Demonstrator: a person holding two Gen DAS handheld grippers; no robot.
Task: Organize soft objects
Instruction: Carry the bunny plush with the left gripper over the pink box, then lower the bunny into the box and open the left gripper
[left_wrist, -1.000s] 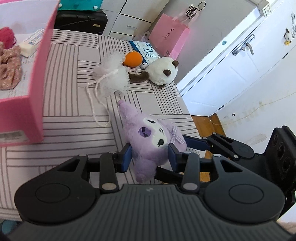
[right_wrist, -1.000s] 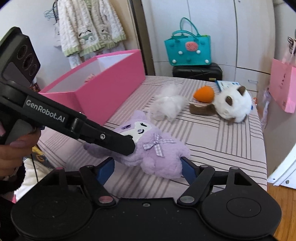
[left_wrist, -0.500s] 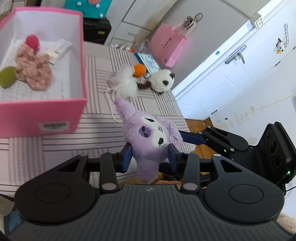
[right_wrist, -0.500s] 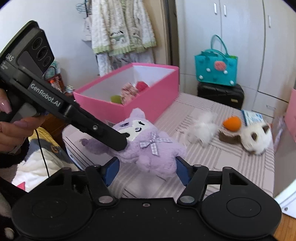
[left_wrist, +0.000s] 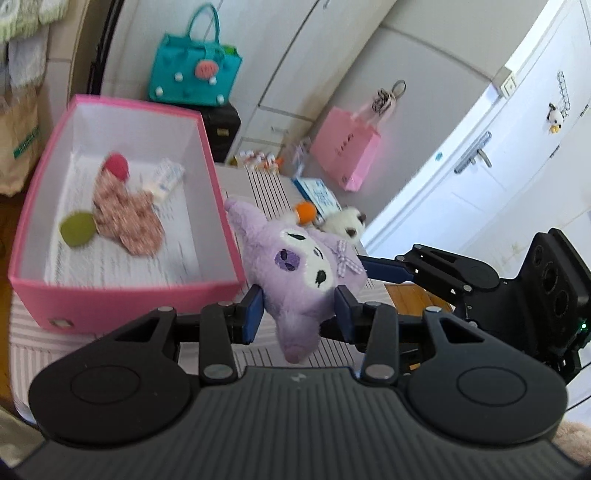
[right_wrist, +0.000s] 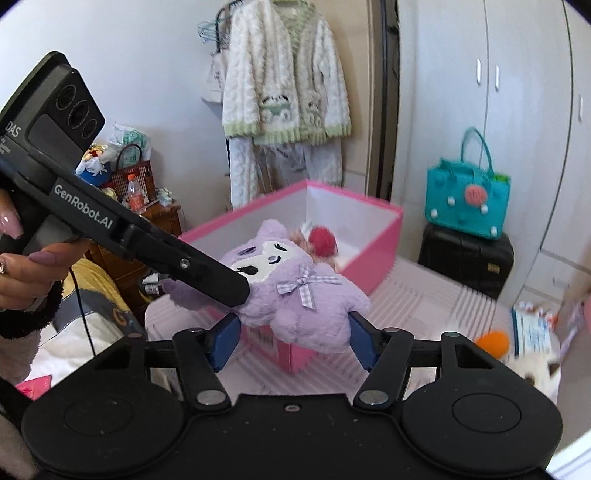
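Note:
A purple plush toy (left_wrist: 306, 258) with a checked bow hangs in the air, held from two sides. My left gripper (left_wrist: 299, 314) is shut on its head end, blue pads pressed into the fur. My right gripper (right_wrist: 294, 338) is shut on its body (right_wrist: 295, 295), and one of its fingers (left_wrist: 384, 267) shows at the bow in the left wrist view. The plush floats just beside the near right corner of the open pink box (left_wrist: 218, 184), above the striped table (left_wrist: 266, 184). The box holds a floral fabric piece (left_wrist: 125, 218), a red ball (left_wrist: 116, 168), a green piece (left_wrist: 75, 230) and a white packet (left_wrist: 166, 179).
A white plush (left_wrist: 347, 223) and an orange ball (left_wrist: 306, 210) lie at the table's far end near a blue booklet. A teal bag (right_wrist: 467, 199) sits on a black suitcase (right_wrist: 465, 258). A pink paper bag (left_wrist: 345, 153) hangs by the cupboards. A person's hand (right_wrist: 33, 266) grips the left handle.
Both grippers have lifted the purple plush off the table and carried it toward the pink box. The right jaws have drawn in against its body.

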